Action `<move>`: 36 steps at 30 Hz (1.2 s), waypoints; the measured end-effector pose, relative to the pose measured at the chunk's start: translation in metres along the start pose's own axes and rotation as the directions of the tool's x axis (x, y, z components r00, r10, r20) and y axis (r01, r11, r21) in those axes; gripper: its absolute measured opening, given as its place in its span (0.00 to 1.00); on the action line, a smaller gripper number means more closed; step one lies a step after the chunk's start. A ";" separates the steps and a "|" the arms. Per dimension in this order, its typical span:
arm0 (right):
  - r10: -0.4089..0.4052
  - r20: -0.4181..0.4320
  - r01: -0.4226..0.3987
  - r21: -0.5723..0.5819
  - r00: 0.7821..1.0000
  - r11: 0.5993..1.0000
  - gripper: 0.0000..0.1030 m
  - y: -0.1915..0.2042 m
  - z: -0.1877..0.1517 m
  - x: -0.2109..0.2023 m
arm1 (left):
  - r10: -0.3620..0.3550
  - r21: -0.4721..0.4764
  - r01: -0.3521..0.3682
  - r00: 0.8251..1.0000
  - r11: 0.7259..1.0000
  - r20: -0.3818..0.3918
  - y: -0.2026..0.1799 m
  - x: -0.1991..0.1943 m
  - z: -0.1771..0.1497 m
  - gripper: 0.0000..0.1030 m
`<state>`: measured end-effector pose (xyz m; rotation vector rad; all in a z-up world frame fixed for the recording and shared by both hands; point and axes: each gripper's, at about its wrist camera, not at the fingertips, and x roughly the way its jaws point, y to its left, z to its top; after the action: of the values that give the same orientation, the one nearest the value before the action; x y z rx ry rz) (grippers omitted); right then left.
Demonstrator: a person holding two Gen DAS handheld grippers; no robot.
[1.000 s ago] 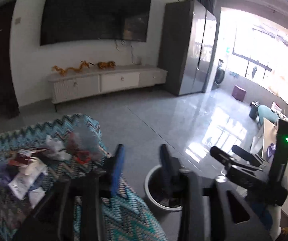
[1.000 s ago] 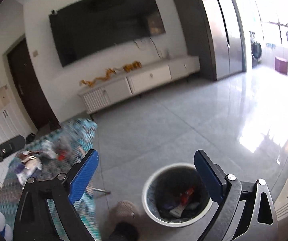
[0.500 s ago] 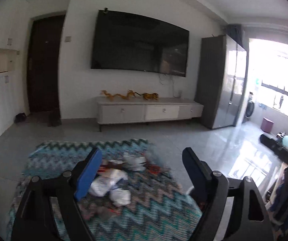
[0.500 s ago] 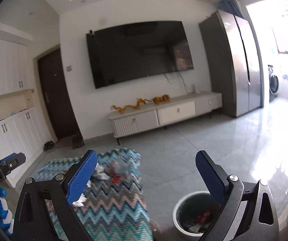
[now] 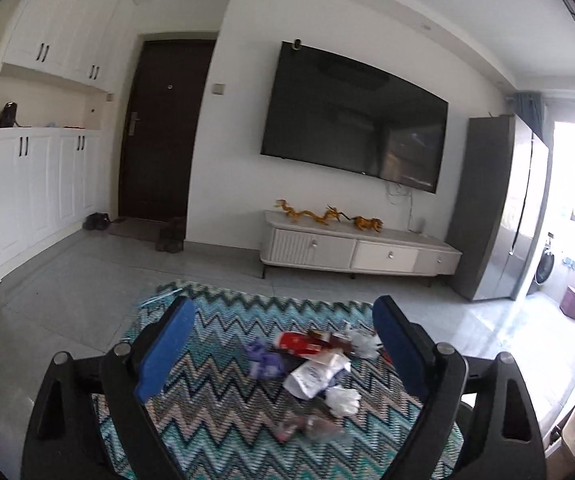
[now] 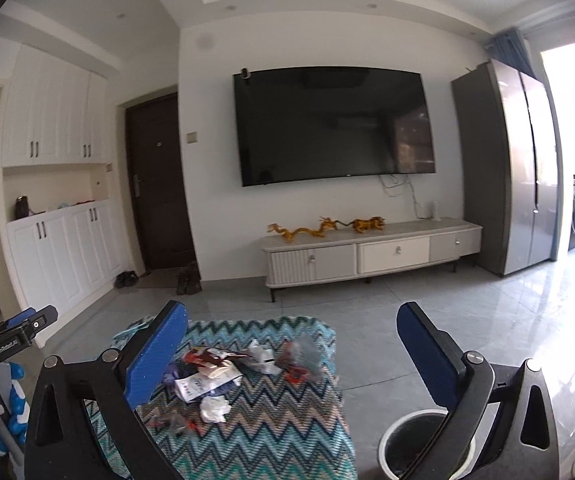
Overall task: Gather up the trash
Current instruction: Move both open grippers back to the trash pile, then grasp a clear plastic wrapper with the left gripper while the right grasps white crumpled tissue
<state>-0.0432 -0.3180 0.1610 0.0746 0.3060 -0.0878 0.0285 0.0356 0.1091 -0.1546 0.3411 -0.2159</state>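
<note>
Both grippers empty, facing the litter on the zigzag cloth

We find the left gripper (image 5: pixel 283 344) with jaws opening and nothing between them; the right gripper (image 6: pixel 293 344) likewise opening and empty. The trash pile (image 5: pixel 315 368) lies ahead of and below the left gripper, near the right side of the zigzag-patterned table (image 5: pixel 215 412), its spread running near to far. From the right gripper the trash pile (image 6: pixel 239 372) sits left of centre, the waste bin (image 6: pixel 391 436) near right on the floor. We judge the left gripper better lined up.

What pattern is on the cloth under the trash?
Teal zigzag stripes, clearest in the left wrist view.
</note>
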 end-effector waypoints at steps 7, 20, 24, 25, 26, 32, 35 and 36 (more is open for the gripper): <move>0.066 -0.096 -0.068 -0.020 0.993 0.997 1.00 0.029 -0.018 0.041 | -0.035 -0.027 0.032 0.991 0.999 -0.127 0.028 0.037 -0.026 0.88; 0.177 -0.357 -0.182 0.018 0.917 0.983 0.98 0.059 -0.097 0.168 | -0.149 0.020 0.167 0.922 0.986 -0.357 0.025 0.111 -0.106 0.88; 0.215 -0.431 -0.214 0.052 0.876 0.975 0.92 0.065 -0.125 0.204 | -0.177 0.035 0.213 0.883 0.976 -0.436 0.015 0.133 -0.132 0.87; 0.227 -0.454 -0.224 0.062 0.862 0.973 0.90 0.067 -0.133 0.213 | -0.184 0.032 0.223 0.871 0.974 -0.456 0.013 0.139 -0.138 0.87; 0.238 -0.474 -0.233 0.070 0.848 0.970 0.87 0.069 -0.142 0.223 | -0.193 0.026 0.233 0.859 0.972 -0.475 0.011 0.145 -0.144 0.87; 0.293 -0.568 -0.292 0.096 0.769 0.952 0.79 0.084 -0.183 0.259 | -0.232 -0.032 0.258 0.802 0.966 -0.550 0.009 0.178 -0.168 0.81; 0.308 -0.599 -0.316 0.095 0.740 0.944 0.77 0.091 -0.196 0.272 | -0.255 -0.071 0.263 0.776 0.962 -0.576 0.012 0.189 -0.177 0.69; 0.313 -0.605 -0.323 0.097 0.732 0.941 0.74 0.093 -0.199 0.276 | -0.260 -0.081 0.264 0.769 0.961 -0.583 0.012 0.191 -0.180 0.68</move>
<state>0.1686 -0.2292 -0.1063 0.1404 0.9495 0.2948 0.1442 -0.0182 -0.1205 -0.1255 0.9487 -0.5500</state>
